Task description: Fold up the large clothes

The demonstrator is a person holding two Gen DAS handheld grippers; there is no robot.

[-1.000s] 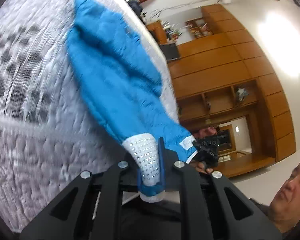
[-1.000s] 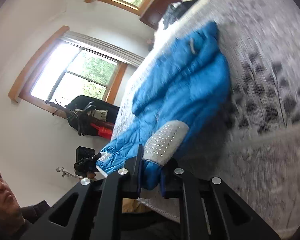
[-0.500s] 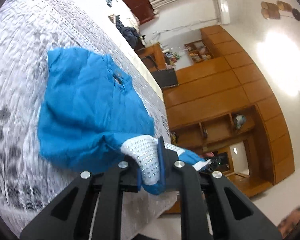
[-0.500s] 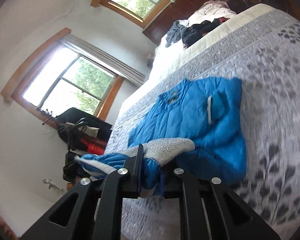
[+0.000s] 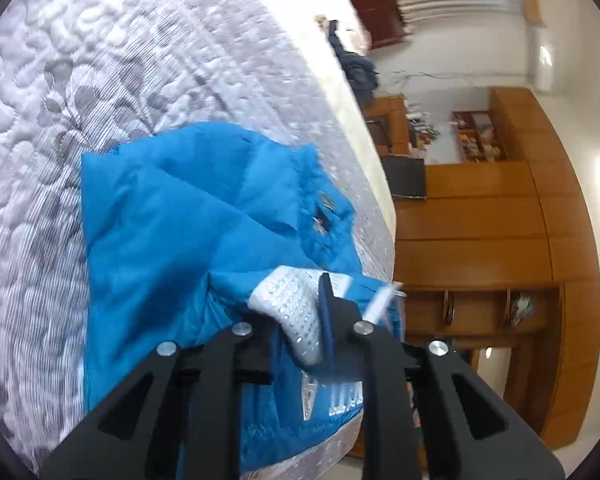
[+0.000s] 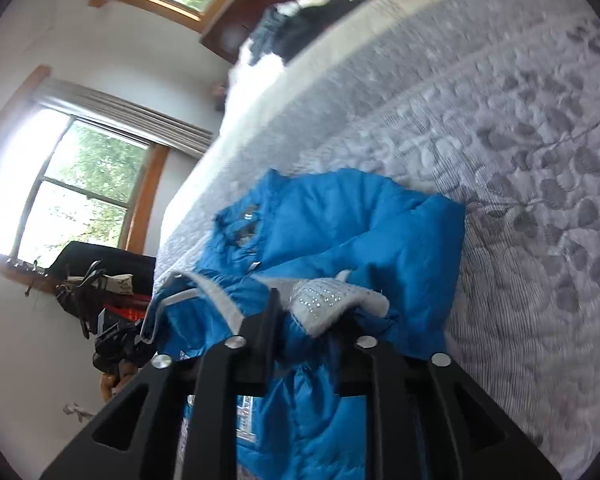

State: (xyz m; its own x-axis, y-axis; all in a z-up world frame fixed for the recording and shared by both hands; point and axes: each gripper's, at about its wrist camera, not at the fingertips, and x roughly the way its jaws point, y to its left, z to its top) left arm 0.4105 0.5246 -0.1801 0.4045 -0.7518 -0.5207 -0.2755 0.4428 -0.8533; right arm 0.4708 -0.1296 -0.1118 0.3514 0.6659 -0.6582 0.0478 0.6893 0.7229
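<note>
Blue puffy jacket (image 5: 172, 216) is lying mostly flat on the quilted bed (image 5: 60, 80), and your left gripper (image 5: 300, 312) is clamped down on one studded white cuff (image 5: 296, 312) so that end lifts clear for the fold. Your right gripper (image 6: 308, 312) is pinched on the other white cuff (image 6: 328, 300), and both come in low, tilted, pointing forward across the jacket.

Each black claw (image 5: 300, 332) (image 6: 308, 320) has angular fingers with silver screws.
</note>
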